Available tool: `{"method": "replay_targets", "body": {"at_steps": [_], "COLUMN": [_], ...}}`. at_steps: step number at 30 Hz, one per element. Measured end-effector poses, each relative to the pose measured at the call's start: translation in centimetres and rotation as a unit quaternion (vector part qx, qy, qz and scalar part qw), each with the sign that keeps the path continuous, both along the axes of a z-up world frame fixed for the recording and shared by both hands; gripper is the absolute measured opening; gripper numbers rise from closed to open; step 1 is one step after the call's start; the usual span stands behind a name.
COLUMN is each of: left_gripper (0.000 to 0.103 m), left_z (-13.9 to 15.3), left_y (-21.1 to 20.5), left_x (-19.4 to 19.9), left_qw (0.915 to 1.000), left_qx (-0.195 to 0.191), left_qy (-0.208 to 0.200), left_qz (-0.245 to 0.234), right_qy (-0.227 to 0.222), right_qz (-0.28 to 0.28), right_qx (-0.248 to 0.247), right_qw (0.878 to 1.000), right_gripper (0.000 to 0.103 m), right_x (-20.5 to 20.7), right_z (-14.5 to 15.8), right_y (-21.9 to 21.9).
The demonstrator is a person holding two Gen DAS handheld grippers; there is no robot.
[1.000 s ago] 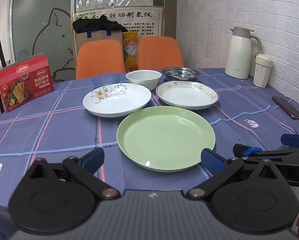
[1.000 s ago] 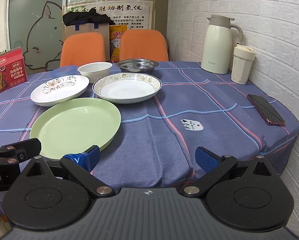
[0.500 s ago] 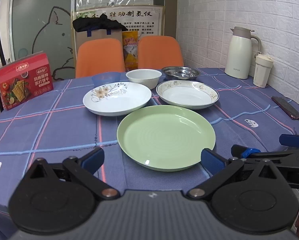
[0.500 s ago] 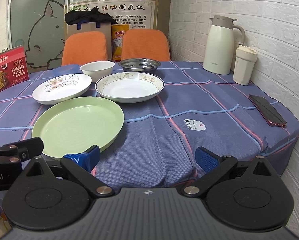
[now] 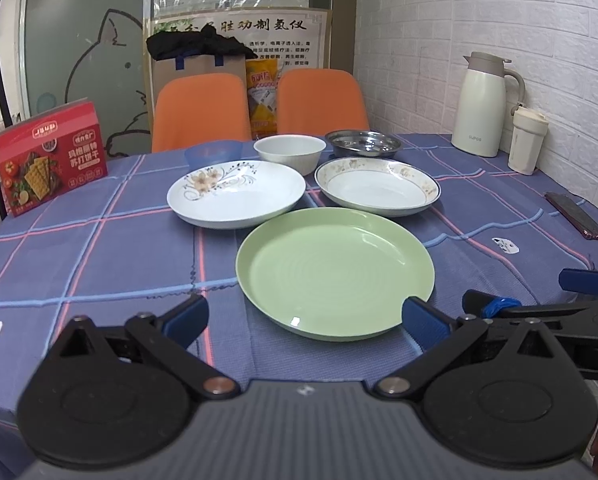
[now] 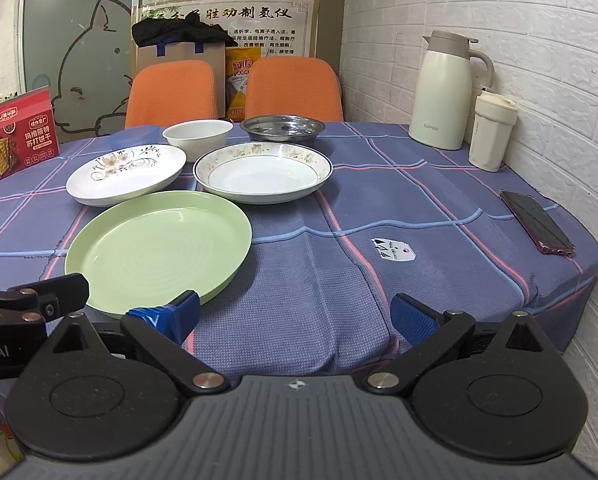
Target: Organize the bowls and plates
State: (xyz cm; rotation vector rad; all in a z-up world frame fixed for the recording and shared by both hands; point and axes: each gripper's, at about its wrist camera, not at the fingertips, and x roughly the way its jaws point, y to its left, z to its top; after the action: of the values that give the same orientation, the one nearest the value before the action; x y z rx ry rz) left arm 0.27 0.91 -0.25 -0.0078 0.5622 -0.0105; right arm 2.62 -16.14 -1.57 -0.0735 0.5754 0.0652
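A: Your jaws on both the left gripper (image 5: pixel 305 316) and right gripper (image 6: pixel 295 314) stay spread, empty.

B: You've barely shifted in the last second; the green plate (image 5: pixel 335 272) sits untouched on the bench (image 5: pixel 99 248), nothing stacked.

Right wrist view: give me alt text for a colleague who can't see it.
The open right gripper hovers at the near edge of a blue checked tablecloth, holding nothing, with a green plate ahead to its left. Beyond lie two white plates, a white bowl and a steel bowl.
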Motion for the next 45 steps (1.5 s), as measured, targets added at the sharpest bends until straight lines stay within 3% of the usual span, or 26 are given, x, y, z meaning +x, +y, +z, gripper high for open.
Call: {"method": "replay_targets", "body": {"at_steps": [17, 28, 36, 45], "left_gripper": [0.103, 0.103, 0.103, 0.102], "left_z": [1.0, -1.0, -1.9, -3.5], "left_y": [2.4, 6.3, 6.0, 5.4], "left_x": [3.3, 9.3, 11.6, 13.1], "left_qw": [0.9995, 0.9940, 0.9924, 0.9891], "left_qx": [-0.006, -0.031, -0.039, -0.042], "left_qy": [0.015, 0.093, 0.115, 0.141], "left_qz": [0.026, 0.048, 0.020, 0.011], "right_qy": [0.014, 0.059, 0.101, 0.095], "right_qz": [0.015, 0.054, 0.082, 0.104], "right_qx": [0.004, -0.003, -0.001, 0.020], "right_qw": [1.000, 0.997, 0.992, 0.990], "right_gripper": [0.090, 0.089, 0.089, 0.091], "right_x": [2.9, 7.4, 9.7, 9.5], "right_z": [0.5, -0.4, -2.3, -2.7], "right_y": [0.7, 2.3, 3.5, 3.3]}}
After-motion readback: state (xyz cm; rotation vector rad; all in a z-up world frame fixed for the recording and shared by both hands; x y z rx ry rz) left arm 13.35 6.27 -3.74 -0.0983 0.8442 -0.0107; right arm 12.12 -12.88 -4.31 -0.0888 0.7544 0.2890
